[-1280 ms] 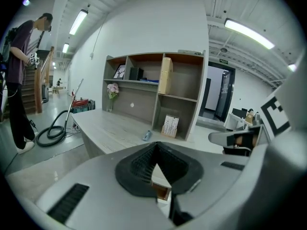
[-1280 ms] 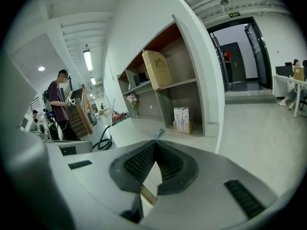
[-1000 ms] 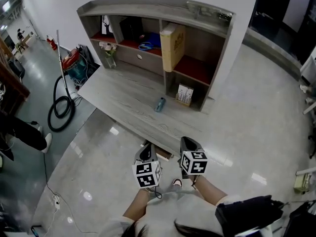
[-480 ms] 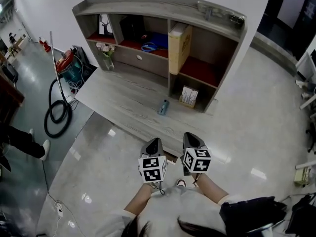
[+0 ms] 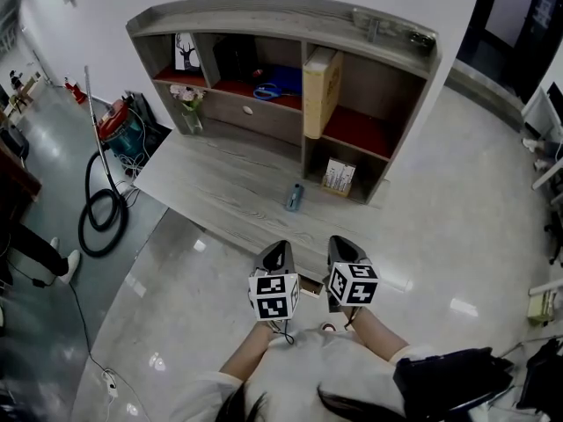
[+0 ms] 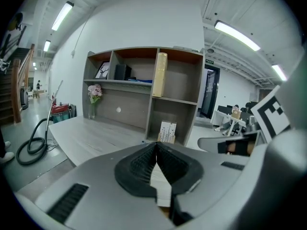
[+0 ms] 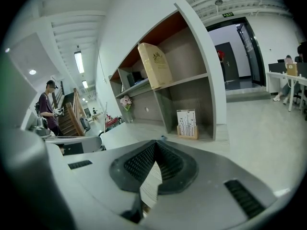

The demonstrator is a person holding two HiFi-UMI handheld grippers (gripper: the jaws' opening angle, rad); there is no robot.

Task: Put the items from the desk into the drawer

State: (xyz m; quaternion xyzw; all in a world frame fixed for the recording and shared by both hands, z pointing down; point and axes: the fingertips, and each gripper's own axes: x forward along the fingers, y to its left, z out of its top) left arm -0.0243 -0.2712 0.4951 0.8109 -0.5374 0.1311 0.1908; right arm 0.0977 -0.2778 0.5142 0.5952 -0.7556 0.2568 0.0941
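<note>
Viewed from the head camera, the scene reads left to right. At nine o'clock in the frame, a red-and-teal vacuum cleaner stands on the floor, with its black hose looped at about seven o'clock from it. The grey wooden desk fills the centre and carries a shelf unit along its far side. A vase of flowers stands upright on the desk top at the unit's left end. Just right of the vase is the drawer, its front closed and marked by one small round knob.

The left gripper is held at six o'clock in the frame, by the desk's near edge. Its own view shows the jaws clenched tip to tip with nothing between them. A small blue item rests on the bare desk top at about twelve o'clock from this gripper, apart from both tools and at about five o'clock from the drawer. A tall tan box stands upright in the unit, right of the drawer. A small patterned card box sits at the mouth of the lower right compartment, just beside the blue item at its two o'clock. The right gripper is held beside the left one, its jaws likewise closed and empty.
</note>
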